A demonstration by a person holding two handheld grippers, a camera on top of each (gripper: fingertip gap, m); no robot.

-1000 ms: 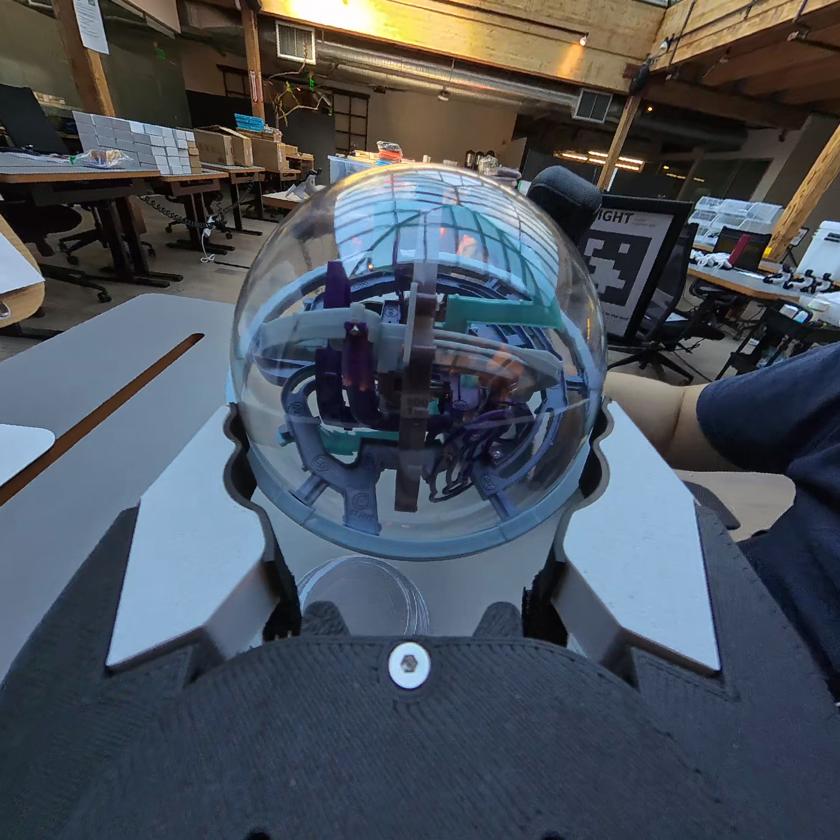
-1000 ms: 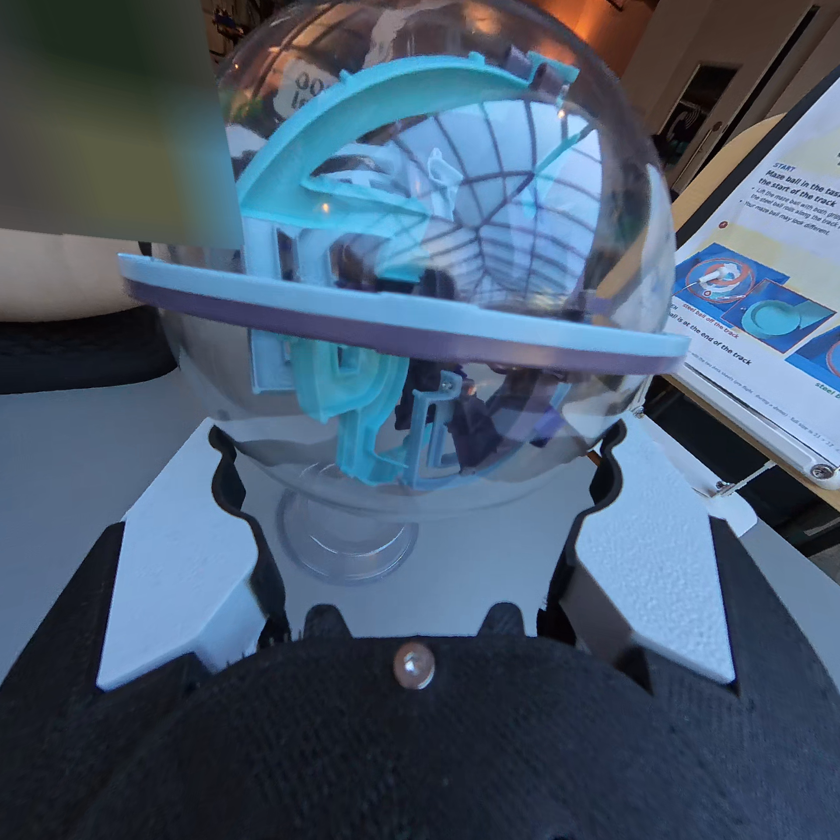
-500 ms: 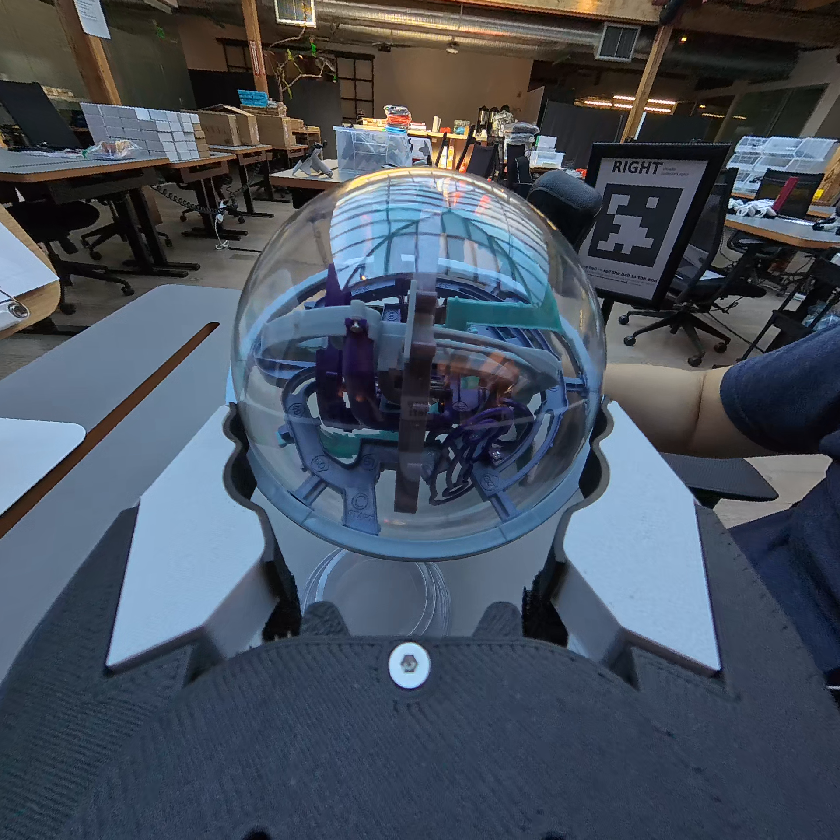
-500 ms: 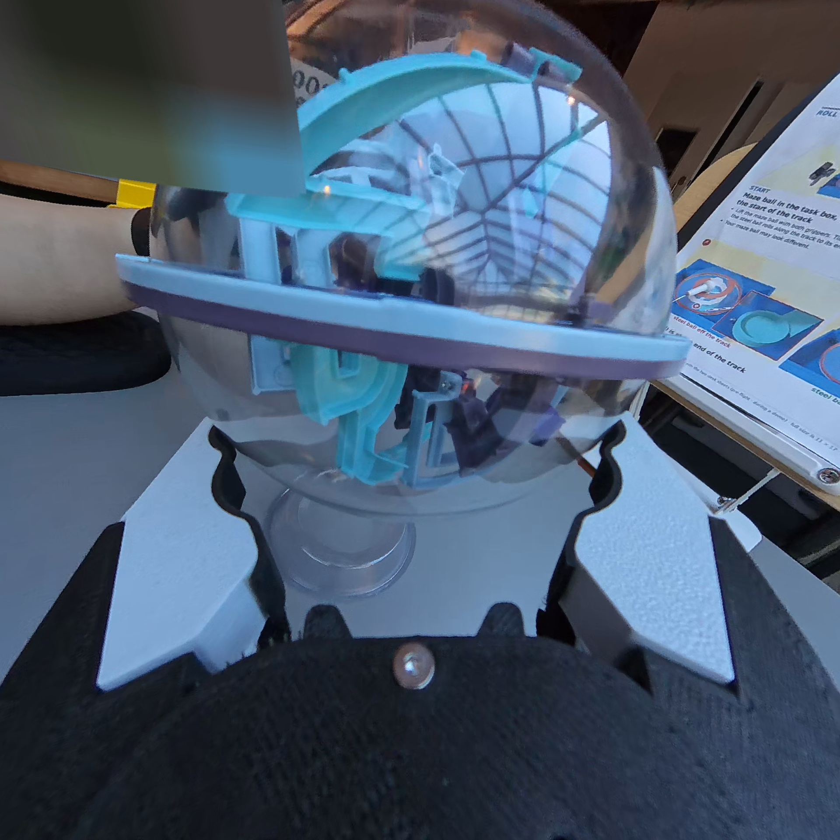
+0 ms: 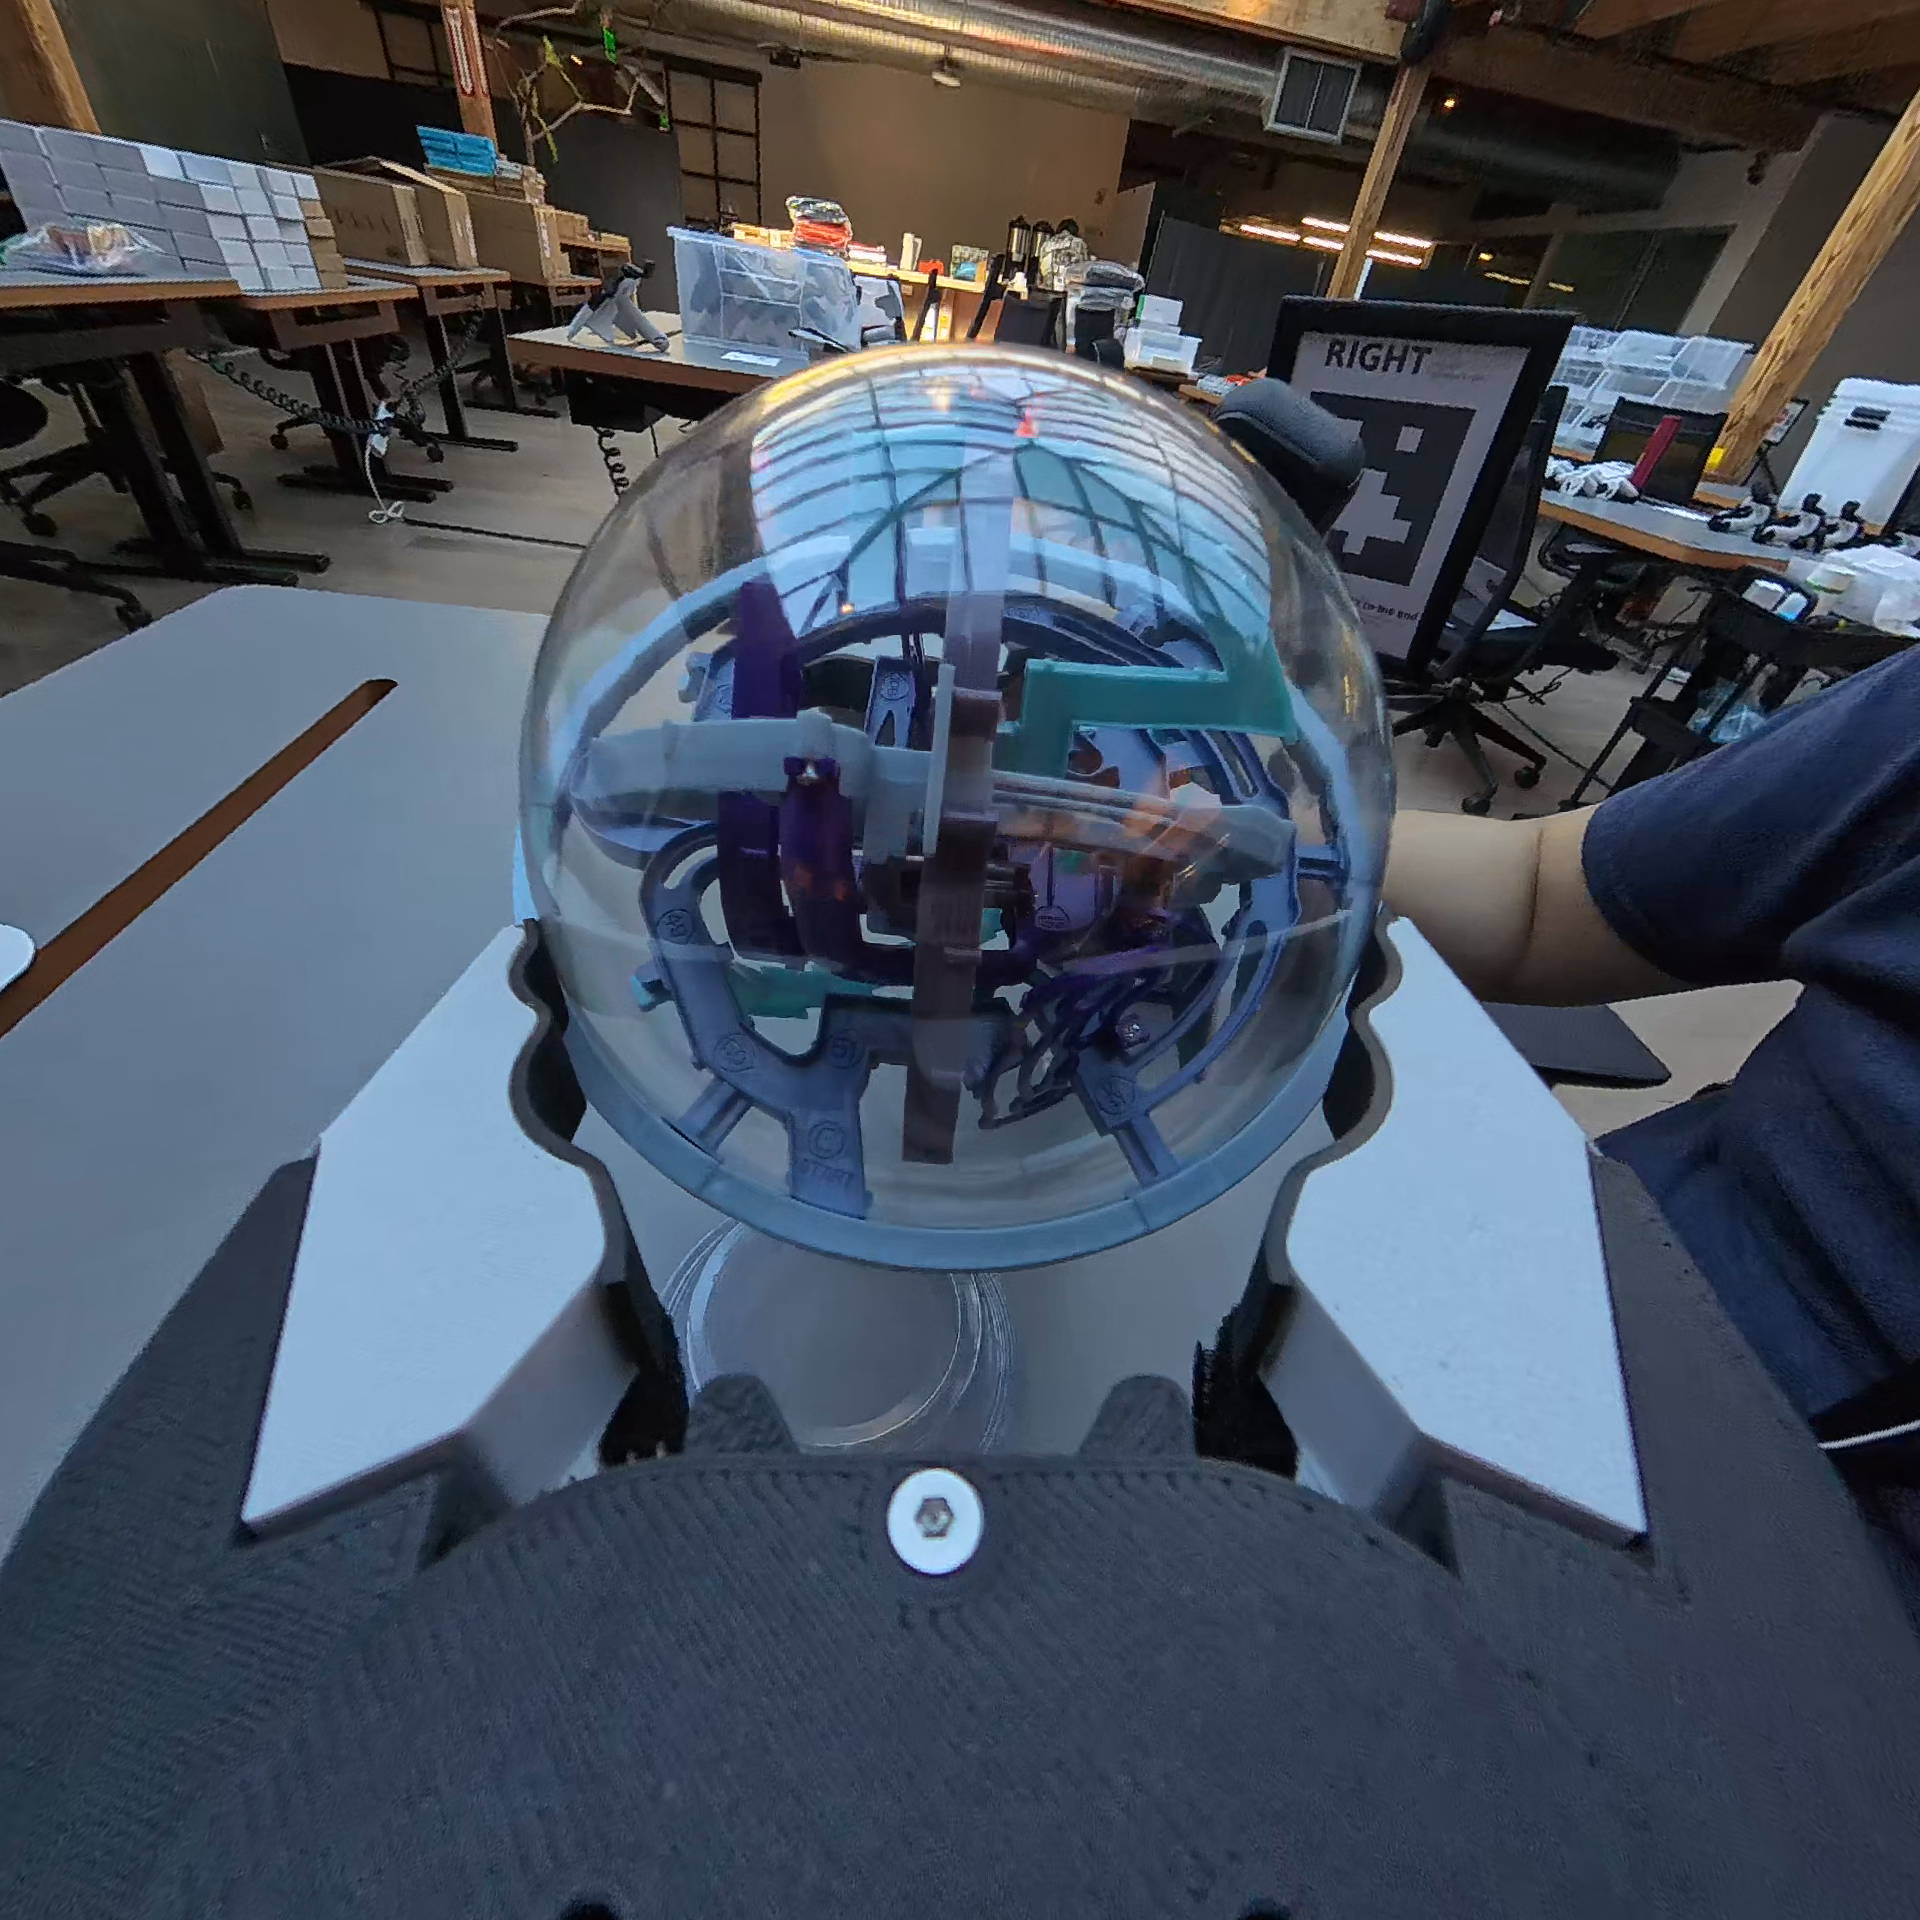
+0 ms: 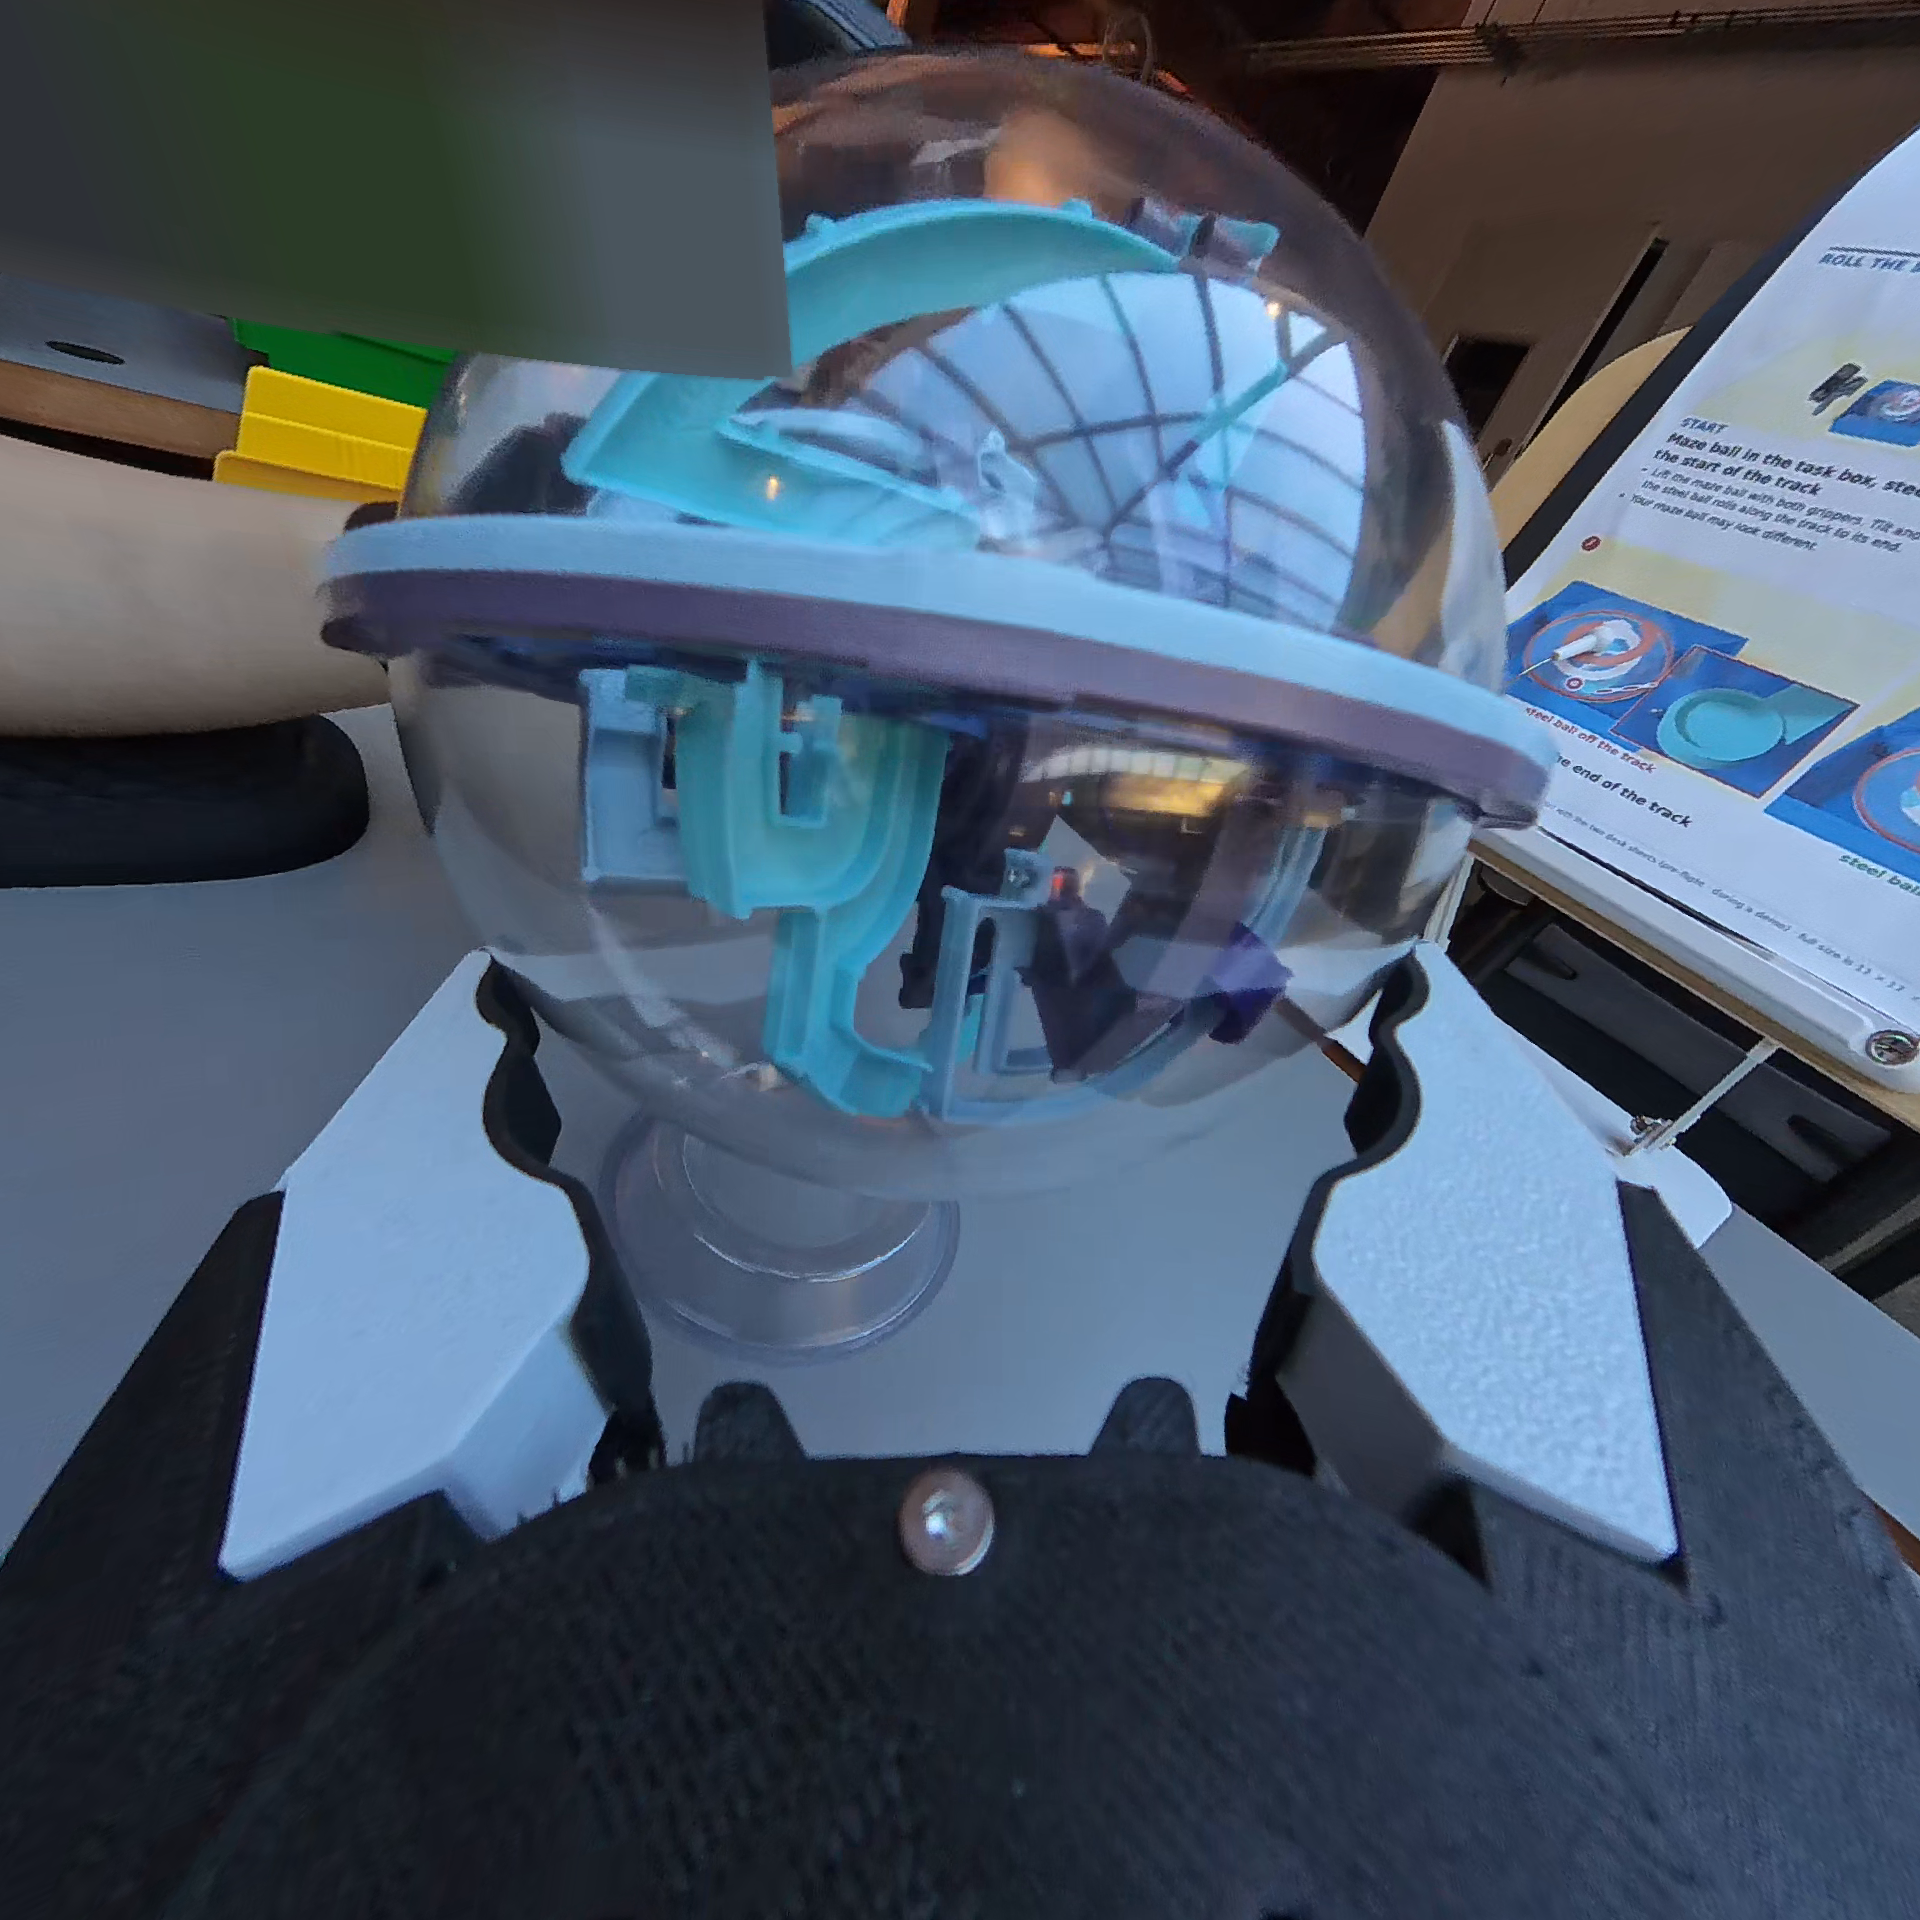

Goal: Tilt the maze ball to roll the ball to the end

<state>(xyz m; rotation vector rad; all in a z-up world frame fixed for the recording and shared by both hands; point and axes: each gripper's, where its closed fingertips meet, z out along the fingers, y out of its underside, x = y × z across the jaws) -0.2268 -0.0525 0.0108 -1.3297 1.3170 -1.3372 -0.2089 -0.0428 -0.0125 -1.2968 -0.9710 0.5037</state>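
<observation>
Left wrist view: the camera sits behind and slightly above its own fingers (image 5: 436,1226), facing forward along them over the grey surface (image 5: 208,883) toward an open workroom. The maze ball (image 5: 956,790) fills the centre at very close range.

Right wrist view: the camera sits likewise behind its fingers (image 6: 416,1247), facing a person's forearm (image 6: 156,603) on the left and an instruction sheet (image 6: 1714,623) on the right, equally close to the maze ball (image 6: 935,644).

Both views share the maze ball, the clear stand (image 5: 842,1340) beneath it (image 6: 779,1247) and the surface (image 6: 208,1039), seen from different sides.
</observation>
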